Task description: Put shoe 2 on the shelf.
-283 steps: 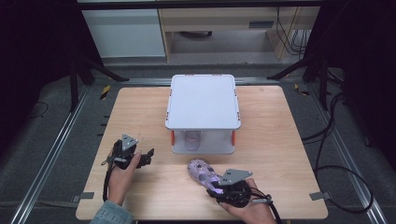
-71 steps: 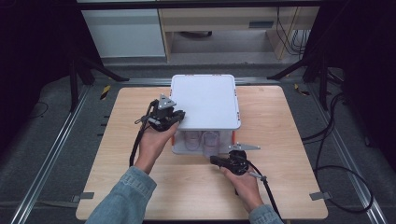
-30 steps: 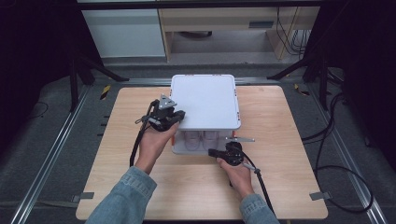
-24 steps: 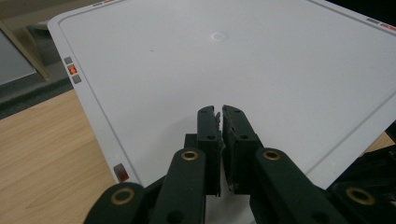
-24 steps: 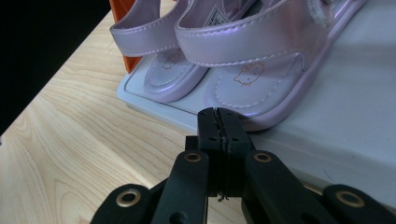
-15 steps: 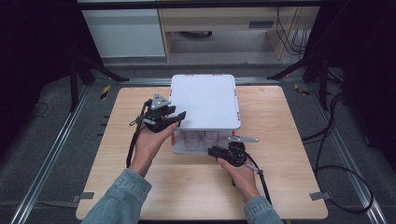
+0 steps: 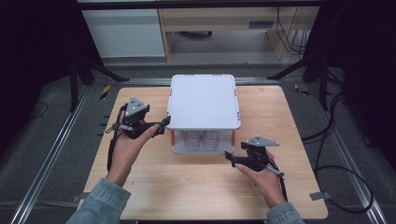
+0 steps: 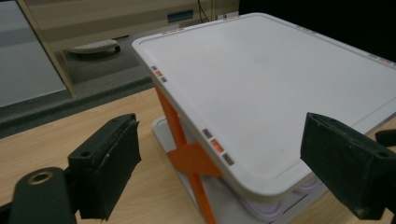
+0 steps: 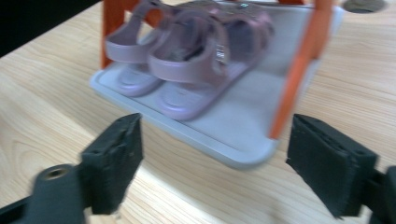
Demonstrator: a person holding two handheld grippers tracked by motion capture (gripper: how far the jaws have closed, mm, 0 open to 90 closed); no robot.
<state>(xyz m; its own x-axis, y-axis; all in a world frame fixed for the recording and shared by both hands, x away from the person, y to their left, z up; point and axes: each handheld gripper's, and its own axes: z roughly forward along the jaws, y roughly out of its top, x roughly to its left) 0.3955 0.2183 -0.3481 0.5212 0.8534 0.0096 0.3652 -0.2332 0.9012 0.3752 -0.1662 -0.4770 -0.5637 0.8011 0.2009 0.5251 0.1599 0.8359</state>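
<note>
Both tongs are standing apart after just opening, nothing between them. The left gripper (image 7: 161, 126) is sitting farther from the rack (image 7: 203, 100) than before. The right gripper (image 7: 229, 157) is now facing the sandals (image 9: 187, 51).

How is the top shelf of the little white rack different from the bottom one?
The top shelf is bare, and the bottom shelf holds a pair of purple sandals. The top shelf sits raised on orange posts, while the bottom shelf lies low, right on the wooden table. Both are flat pale trays with rounded corners.

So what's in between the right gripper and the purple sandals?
Bare table and the front lip of the rack's bottom shelf, as the right gripper view shows. The right gripper is open; its jaws have just been opening, nothing between them touching the sandals.
</note>
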